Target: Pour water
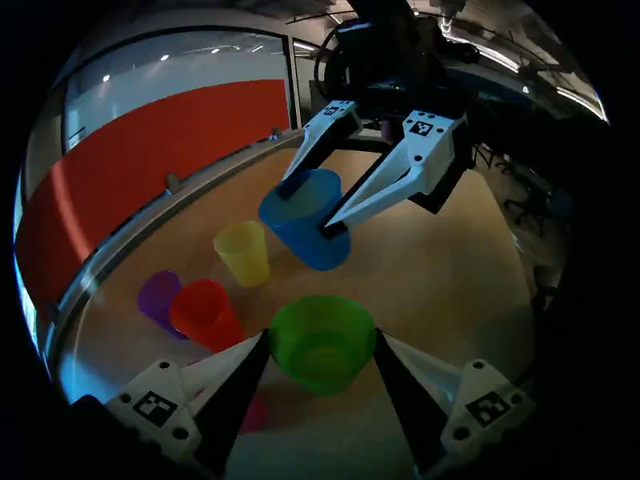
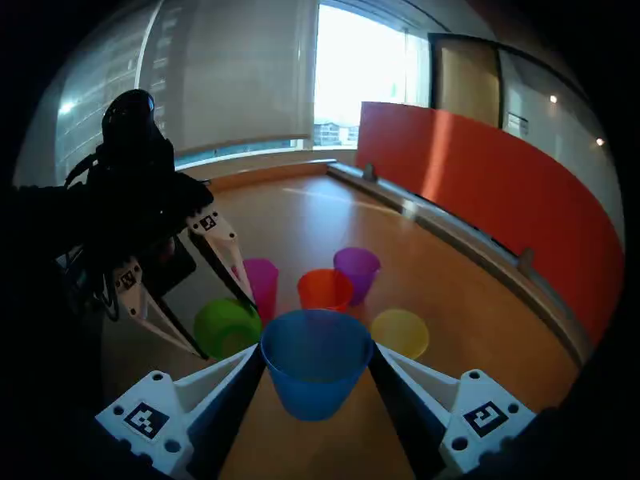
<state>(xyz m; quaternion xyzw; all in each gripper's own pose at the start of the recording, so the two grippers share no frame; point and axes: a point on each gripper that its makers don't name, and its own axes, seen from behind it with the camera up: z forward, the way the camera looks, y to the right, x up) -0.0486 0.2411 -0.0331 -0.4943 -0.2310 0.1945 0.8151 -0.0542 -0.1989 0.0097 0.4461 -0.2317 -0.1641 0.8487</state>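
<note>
Left gripper (image 1: 320,339): fingers narrowed onto both sides of the green cup (image 1: 322,364), near and central in the left gripper view. Right gripper (image 2: 316,350): clamped on the blue cup (image 2: 314,384), which is held above the wooden worktop (image 1: 432,264), tipped, just beyond the green cup. Standing to the left in the left gripper view: yellow cup (image 1: 242,254), red cup (image 1: 204,314) and purple cup (image 1: 156,294), close together. Pink cup (image 2: 262,288) stands beside the green cup. Cup contents cannot be made out.

place: office | cues: glass partition (image 1: 176,68), red wall panel (image 1: 160,152), wide wooden table (image 1: 448,264)
</note>
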